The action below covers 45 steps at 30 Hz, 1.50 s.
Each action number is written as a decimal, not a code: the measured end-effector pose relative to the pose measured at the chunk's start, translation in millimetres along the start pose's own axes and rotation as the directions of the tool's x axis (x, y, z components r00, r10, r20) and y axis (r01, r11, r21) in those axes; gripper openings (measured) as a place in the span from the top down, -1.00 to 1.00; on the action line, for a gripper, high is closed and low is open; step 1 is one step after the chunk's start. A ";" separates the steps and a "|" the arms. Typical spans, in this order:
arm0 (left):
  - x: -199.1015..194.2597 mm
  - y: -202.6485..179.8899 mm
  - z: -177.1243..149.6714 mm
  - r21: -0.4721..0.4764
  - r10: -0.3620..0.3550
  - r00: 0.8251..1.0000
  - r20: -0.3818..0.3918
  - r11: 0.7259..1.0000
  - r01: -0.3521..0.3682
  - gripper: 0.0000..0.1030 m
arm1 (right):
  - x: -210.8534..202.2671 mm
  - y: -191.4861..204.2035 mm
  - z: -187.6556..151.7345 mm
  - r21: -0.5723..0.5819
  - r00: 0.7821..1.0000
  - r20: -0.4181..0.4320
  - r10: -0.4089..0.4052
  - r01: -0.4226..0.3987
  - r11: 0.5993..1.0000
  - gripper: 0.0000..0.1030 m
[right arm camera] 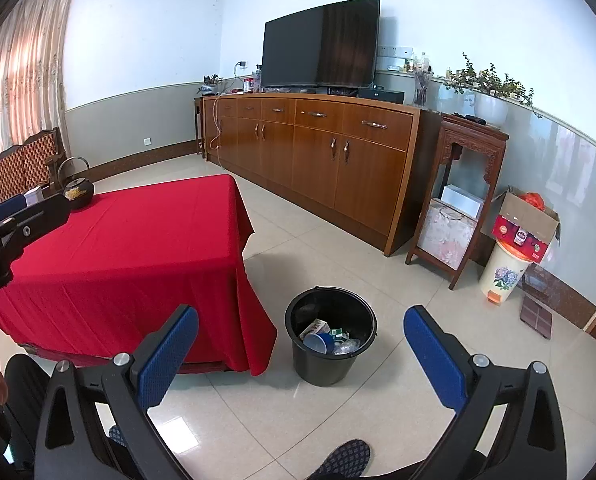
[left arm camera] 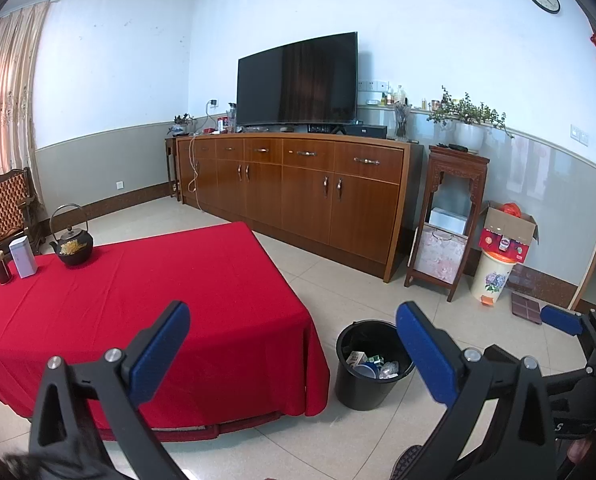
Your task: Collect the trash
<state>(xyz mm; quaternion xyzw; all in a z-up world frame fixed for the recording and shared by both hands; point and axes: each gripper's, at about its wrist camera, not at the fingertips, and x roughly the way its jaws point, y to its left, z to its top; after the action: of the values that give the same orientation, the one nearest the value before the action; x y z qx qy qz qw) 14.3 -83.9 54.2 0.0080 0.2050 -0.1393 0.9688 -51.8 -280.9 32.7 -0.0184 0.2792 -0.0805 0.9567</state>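
From the left wrist, the left tongs (left arm camera: pixel 294 354) are spread wide with nothing between their blue pads, held above the near edge of the bench (left arm camera: pixel 146 300), which is draped in a red cloth. At the bench's far left corner stand a black iron teapot (left arm camera: pixel 73 246), a white tin (left arm camera: pixel 23 257) and a small dark jar (left arm camera: pixel 1 267), close together. On the tiled floor just beside the bench's right edge sits the black bin (left arm camera: pixel 367 364); the trash (left arm camera: pixel 371 366) lies inside it: a carton, a blue cup and some clear plastic. At the right edge, the right tongs (left arm camera: pixel 562 320) show one blue pad.

From the right wrist, the right tongs (right arm camera: pixel 301 354) are also spread wide and empty, over the floor. The bin (right arm camera: pixel 330 334) stands on the tiles near the bench's (right arm camera: pixel 130 240) right front corner, with the trash (right arm camera: pixel 325 338) in its bottom. The left tongs (right arm camera: pixel 6 210) enter from the left, over the bench's left edge. The teapot (right arm camera: pixel 78 191) stands at the far left corner. A patterned slipper (right arm camera: pixel 345 456) shows at the bottom edge.
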 end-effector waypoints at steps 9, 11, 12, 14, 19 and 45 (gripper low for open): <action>0.8 -0.8 -0.7 0.001 0.001 1.000 -0.005 1.000 -0.001 -1.00 | -0.1 -2.6 -0.1 0.001 1.000 -0.002 0.002 -0.002 1.000 -1.00; 1.1 -0.1 -1.4 0.001 -0.001 1.000 -0.004 1.000 0.001 -1.00 | 0.0 -2.7 0.0 0.001 1.000 -0.001 0.001 -0.001 1.000 -1.00; 1.1 -0.5 -1.3 0.002 -0.002 1.000 -0.005 1.000 0.002 -1.00 | 0.2 -3.2 -0.1 0.001 1.000 0.000 0.000 0.000 1.000 -1.00; 1.4 -1.0 -2.2 0.003 -0.003 1.000 -0.006 1.000 0.003 -1.00 | 0.2 -3.8 -1.0 0.002 1.000 0.000 -0.001 0.001 1.000 -1.00; 2.0 -3.3 -4.5 0.007 -0.002 1.000 -0.011 1.000 0.002 -1.00 | 0.1 -4.7 -1.5 0.002 1.000 0.000 -0.002 0.002 1.000 -1.00; 10.4 -6.4 -18.6 0.041 -0.023 1.000 -0.001 0.999 0.023 -1.00 | -6.2 -5.0 -6.1 0.027 1.000 0.008 -0.009 0.009 1.000 -1.00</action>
<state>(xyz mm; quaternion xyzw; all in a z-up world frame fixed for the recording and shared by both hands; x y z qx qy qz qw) 14.4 -91.5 33.3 0.0255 0.2026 -0.1547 0.9666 -60.9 -284.8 31.2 -0.0072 0.2743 -0.0885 0.9575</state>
